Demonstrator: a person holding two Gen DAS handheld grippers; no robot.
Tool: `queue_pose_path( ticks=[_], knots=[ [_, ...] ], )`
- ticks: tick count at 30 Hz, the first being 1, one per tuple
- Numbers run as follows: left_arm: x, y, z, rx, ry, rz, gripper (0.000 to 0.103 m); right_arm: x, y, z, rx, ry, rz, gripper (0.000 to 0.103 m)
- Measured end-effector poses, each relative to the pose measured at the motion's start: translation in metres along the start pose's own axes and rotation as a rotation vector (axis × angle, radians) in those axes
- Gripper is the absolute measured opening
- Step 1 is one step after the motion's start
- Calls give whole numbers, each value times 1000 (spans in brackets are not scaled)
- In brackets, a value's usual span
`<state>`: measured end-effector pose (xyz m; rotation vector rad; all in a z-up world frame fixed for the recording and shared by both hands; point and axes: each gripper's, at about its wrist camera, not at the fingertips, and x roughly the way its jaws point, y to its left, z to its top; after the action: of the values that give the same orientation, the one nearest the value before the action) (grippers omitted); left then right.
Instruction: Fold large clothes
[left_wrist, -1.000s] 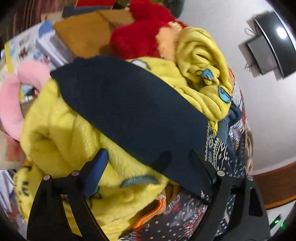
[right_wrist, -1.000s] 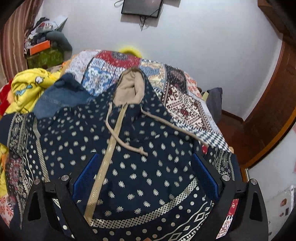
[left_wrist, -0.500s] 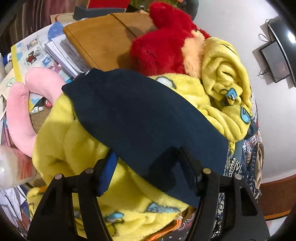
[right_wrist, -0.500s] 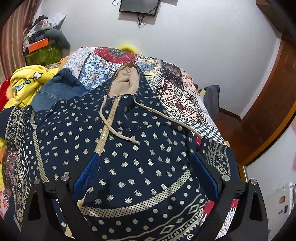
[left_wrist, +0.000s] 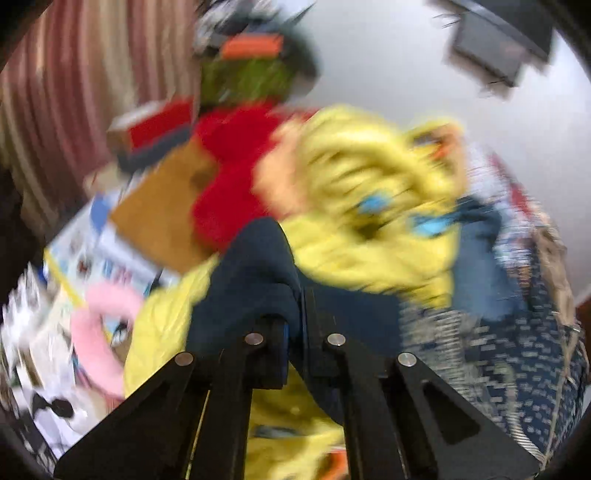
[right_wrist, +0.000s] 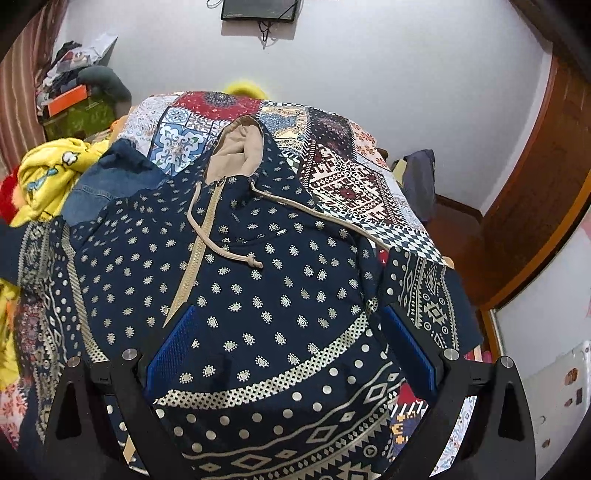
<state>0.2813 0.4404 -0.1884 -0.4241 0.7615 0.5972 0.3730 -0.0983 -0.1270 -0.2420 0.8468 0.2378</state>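
Observation:
A navy hoodie (right_wrist: 280, 258) with cream dots, a beige zip and a beige-lined hood (right_wrist: 236, 151) lies spread face up on the bed. My right gripper (right_wrist: 288, 332) hovers open just over its lower front, with the fabric lying flat between the blue pads (right_wrist: 173, 347). In the blurred left wrist view, the plain navy sleeve end (left_wrist: 255, 266) bunches up out of my left gripper (left_wrist: 295, 295). Its jaws are closing to a tight pinch, with the pads pressing on the cloth. The patterned body (left_wrist: 517, 350) trails off to the right.
A yellow fleece blanket (left_wrist: 369, 221), a red plush (left_wrist: 229, 177), a pink neck pillow (left_wrist: 92, 339) and papers crowd the left side. Jeans (right_wrist: 110, 181) lie by the hoodie's shoulder. The patchwork bedspread (right_wrist: 332, 155) extends beyond the hood. A wooden door (right_wrist: 535, 184) stands to the right.
My left gripper went from wide open around the navy sleeve to pinched on it, then lifted and swung, blurring the view. My right gripper crept slightly forward over the hoodie and stayed open.

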Motion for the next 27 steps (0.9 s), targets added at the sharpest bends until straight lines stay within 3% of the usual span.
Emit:
queue_pose_path(
  ticks=[7, 11, 14, 19, 22, 27],
  knots=[
    [-96, -117, 31, 147, -160, -265, 4, -16, -20, -3, 45, -4, 46, 98],
    [-123, -189, 33, 198, -147, -434, 4, -21, -34, -4, 47, 6, 49, 98],
    [-131, -244, 22, 262, -132, -486, 4, -27, -43, -5, 26, 7, 51, 98],
    [-124, -335, -24, 374, -52, -557, 4, -37, -54, -15, -2, -7, 50, 98],
    [-109, -381, -60, 433, 34, -576, 4, -42, -62, -21, 16, -22, 71, 98],
    [-76, -435, -127, 528, 189, -558, 4, -39, -77, -32, 51, -12, 74, 98]
  ],
)
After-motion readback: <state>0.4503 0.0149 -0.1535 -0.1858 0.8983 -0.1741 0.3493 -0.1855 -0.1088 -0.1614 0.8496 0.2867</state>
